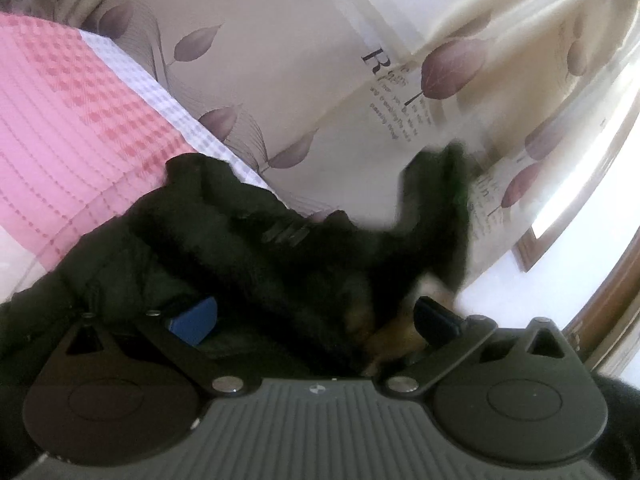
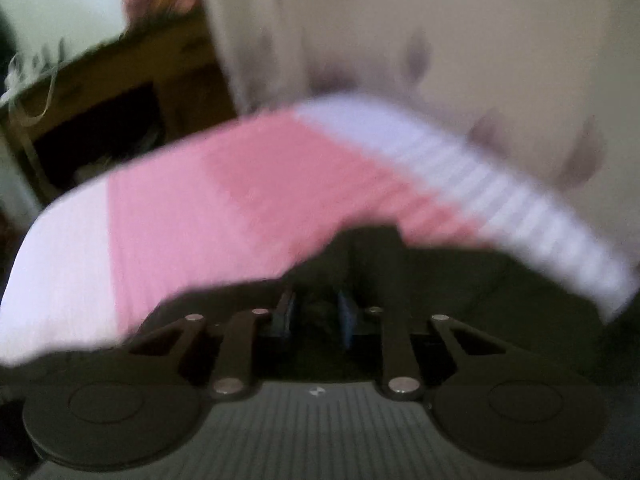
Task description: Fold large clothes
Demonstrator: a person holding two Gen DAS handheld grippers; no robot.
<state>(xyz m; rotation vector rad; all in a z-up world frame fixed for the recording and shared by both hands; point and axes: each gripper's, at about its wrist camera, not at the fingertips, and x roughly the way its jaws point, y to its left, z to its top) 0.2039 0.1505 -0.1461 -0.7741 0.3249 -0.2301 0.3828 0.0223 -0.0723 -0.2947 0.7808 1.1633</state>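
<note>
Jacket point(image 1: 224, 248), black and bulky, fills the lower centre of the left view, heaped between that gripper's point(image 1: 316, 320) wide jaws; whether they pinch it I cannot tell. In the blurred right view, the right gripper's point(image 2: 316, 316) jaws stand narrow with dark cloth between them, seemingly nipped. Pink bedspread point(image 2: 224, 200) arcs above. Best to confirm both grips, then carry the fold flat.

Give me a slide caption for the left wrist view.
Open left claw straddling a black garment on a pink checked bedspread.
</note>
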